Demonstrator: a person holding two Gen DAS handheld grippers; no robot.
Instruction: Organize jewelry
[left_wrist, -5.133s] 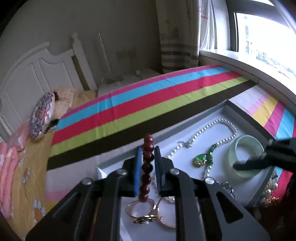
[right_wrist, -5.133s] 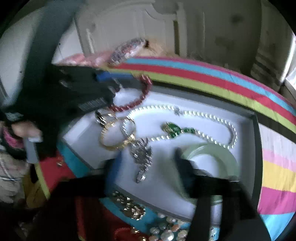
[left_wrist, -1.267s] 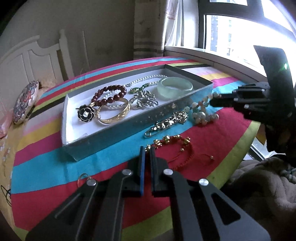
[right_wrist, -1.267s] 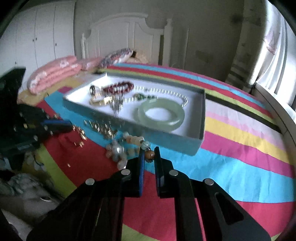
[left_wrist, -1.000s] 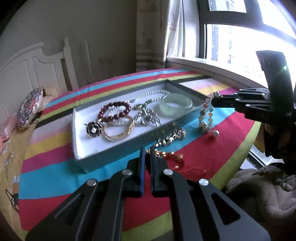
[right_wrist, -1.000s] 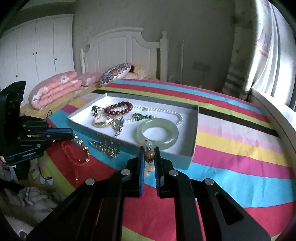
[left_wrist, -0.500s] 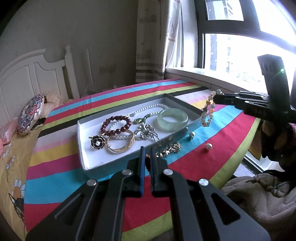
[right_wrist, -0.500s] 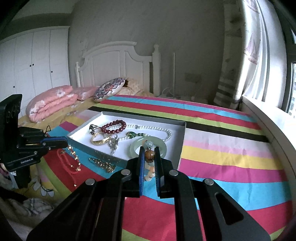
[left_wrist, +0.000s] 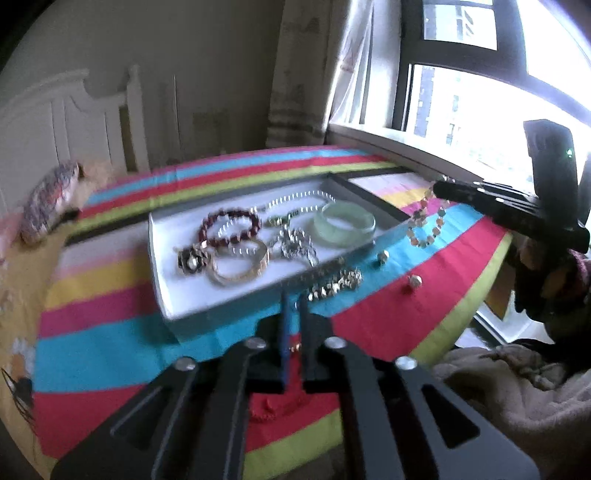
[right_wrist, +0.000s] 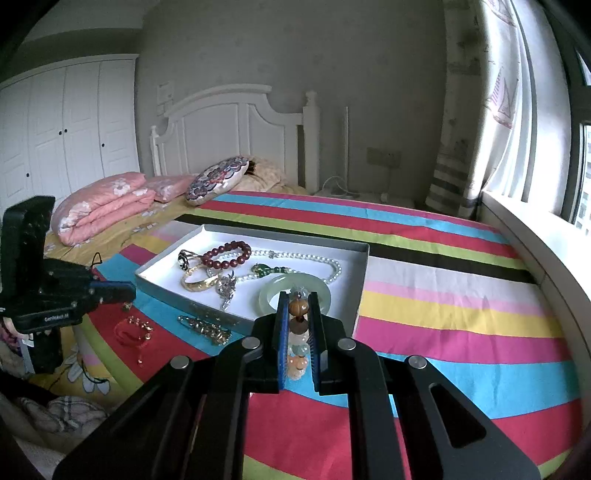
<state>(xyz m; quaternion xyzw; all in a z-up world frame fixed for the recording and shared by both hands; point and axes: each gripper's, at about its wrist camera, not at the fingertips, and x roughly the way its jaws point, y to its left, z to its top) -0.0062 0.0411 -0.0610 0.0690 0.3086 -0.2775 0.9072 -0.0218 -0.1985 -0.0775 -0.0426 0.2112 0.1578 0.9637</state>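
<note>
Right gripper (right_wrist: 298, 308) pinching a mixed-bead bracelet (right_wrist: 298, 306) hanging above the striped cloth (right_wrist: 443, 332) beside the white jewelry tray (right_wrist: 364, 273), left gripper (left_wrist: 293, 317) jaws opening, nothing visibly between them, red cord bracelet (right_wrist: 129, 332) lying below.

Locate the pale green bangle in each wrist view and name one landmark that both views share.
Left wrist view: the pale green bangle lies at the right end of the white tray, above centre of the picture.
Right wrist view: the pale green bangle lies at the tray's near edge, just beyond the right gripper, partly hidden by its fingers.
Shared landmark: the dark red bead bracelet in the tray.
</note>
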